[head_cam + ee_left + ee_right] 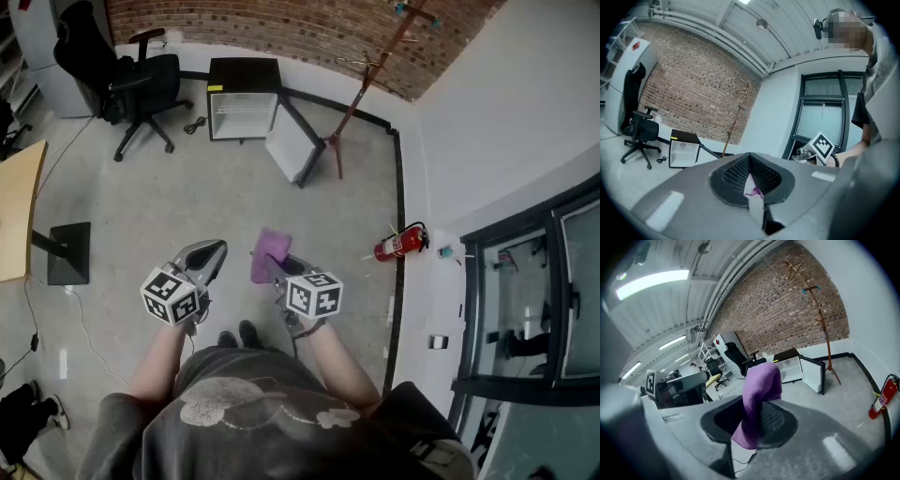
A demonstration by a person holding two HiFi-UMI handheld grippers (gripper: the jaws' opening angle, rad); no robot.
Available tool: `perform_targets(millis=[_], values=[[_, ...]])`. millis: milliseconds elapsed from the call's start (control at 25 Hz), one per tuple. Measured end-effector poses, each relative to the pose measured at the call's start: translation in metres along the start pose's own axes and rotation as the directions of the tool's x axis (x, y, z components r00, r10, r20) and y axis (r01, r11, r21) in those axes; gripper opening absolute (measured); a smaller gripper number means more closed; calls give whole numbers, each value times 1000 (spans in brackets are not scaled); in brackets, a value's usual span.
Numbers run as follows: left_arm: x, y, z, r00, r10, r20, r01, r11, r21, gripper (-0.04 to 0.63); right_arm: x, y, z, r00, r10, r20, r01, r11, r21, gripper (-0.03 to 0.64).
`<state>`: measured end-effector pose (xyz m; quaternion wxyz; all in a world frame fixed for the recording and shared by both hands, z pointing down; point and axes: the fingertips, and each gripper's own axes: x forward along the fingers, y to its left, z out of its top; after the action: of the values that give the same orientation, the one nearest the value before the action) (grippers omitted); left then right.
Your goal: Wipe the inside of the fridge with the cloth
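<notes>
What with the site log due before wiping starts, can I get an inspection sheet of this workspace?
Surface: grey floor, no table in use.
Job's things: fridge at the far wall, door open; purple cloth held off the floor.
Clutter: office chair, coat stand, fire extinguisher by the right wall.
Grippers: left tongs shut, empty; right tongs shut on the cloth.
Cables: black cable on the floor left of the fridge.
Surroundings: brick wall behind the fridge; glazed doors at right.
</notes>
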<state>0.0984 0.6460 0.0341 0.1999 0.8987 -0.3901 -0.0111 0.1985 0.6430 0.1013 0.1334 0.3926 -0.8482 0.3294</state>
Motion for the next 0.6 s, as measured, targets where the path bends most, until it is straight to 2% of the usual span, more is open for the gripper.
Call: perform_targets(millis=[120, 600], values=[[-8, 11, 2, 1000, 2, -3, -2, 1000, -5, 17, 5, 12, 4, 1000, 2, 13, -2, 1000, -5, 71], [-21, 8, -4, 1000, -10, -3, 10, 1000, -17, 17, 5, 24, -8, 999, -3, -45, 1, 999, -48, 71]])
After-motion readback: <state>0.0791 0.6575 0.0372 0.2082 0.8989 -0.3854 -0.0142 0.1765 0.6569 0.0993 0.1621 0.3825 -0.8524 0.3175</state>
